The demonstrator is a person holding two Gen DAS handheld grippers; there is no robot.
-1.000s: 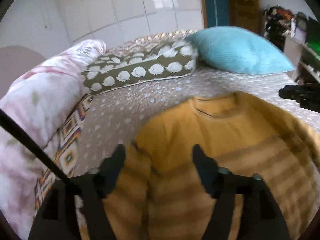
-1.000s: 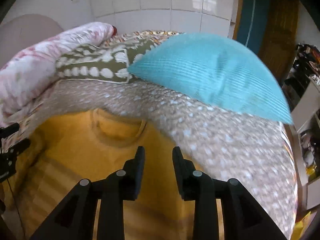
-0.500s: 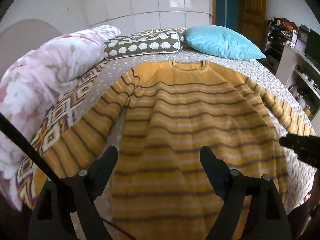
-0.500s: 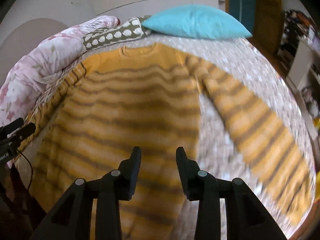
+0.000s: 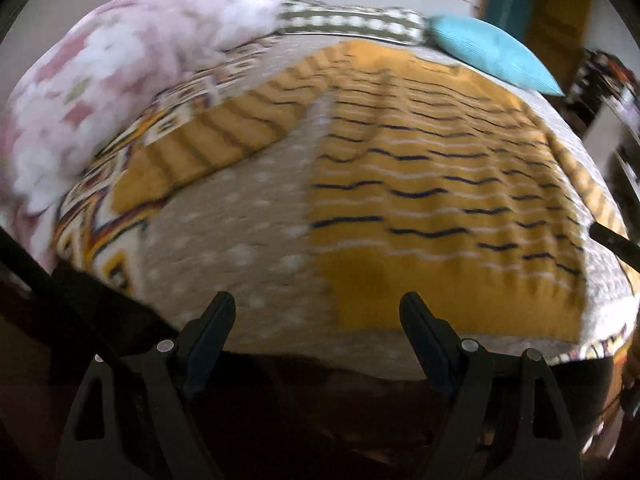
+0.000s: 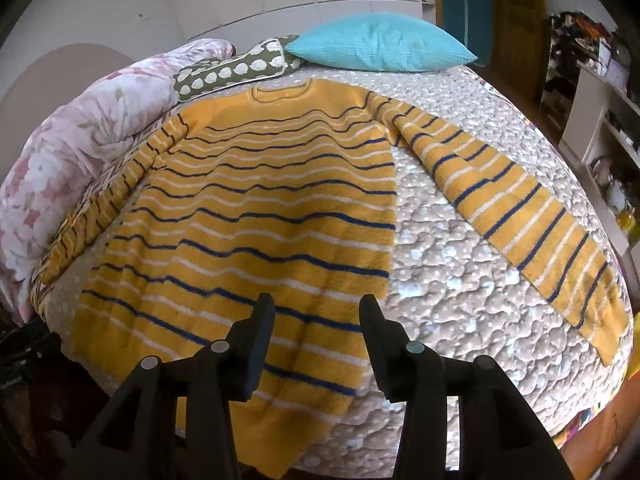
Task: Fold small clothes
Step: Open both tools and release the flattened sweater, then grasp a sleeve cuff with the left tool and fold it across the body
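Lying flat and face up on a bed (image 6: 460,280) with a dotted quilted cover, a yellow sweater (image 6: 272,208) with navy and white stripes spreads both sleeves outward, its neckline toward the pillows and its hem at the near edge of the mattress. The right tool (image 6: 316,320) hovers above the hem, its jaws having just been opening, with a clear gap between them and nothing clamped. The left tool (image 5: 316,320) hangs over the bare quilt beside the sweater's lower left corner, its jaws wide apart and empty; that view is blurred. The sweater's left sleeve (image 5: 224,136) runs onto a patterned blanket (image 5: 100,216) at the bed's side, next to a rolled pink floral duvet (image 6: 88,128). At the head of the bed sit a turquoise pillow (image 6: 380,46) and an olive cushion (image 6: 232,70) with pale shell shapes. Cluttered white shelves (image 6: 600,120) stand along the right wall.
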